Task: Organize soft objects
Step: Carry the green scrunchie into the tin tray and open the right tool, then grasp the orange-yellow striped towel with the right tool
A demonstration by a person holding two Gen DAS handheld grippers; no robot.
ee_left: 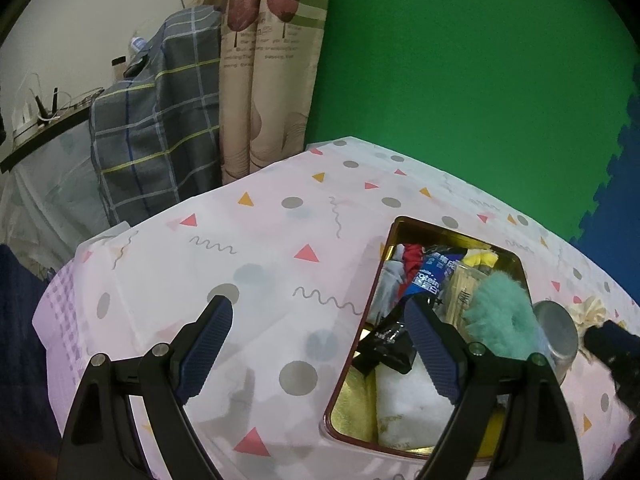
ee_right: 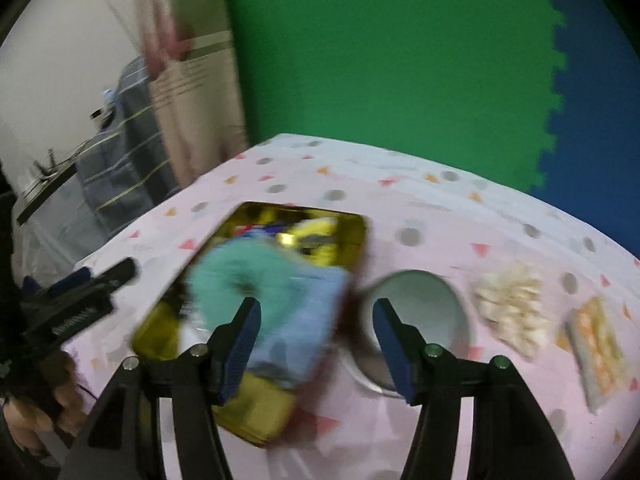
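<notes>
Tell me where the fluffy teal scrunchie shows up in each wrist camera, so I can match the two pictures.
Left wrist view: the teal scrunchie lies at the right, inside the gold tin, just past the left gripper's right finger.
Right wrist view: the teal scrunchie sits left of centre, blurred, in the tin.
Shared landmark: the metal cup standing right of the tin.

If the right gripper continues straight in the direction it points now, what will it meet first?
Probably the light blue cloth at the gold tin's near right edge, just ahead of the open right gripper; blur makes depth uncertain.
</notes>
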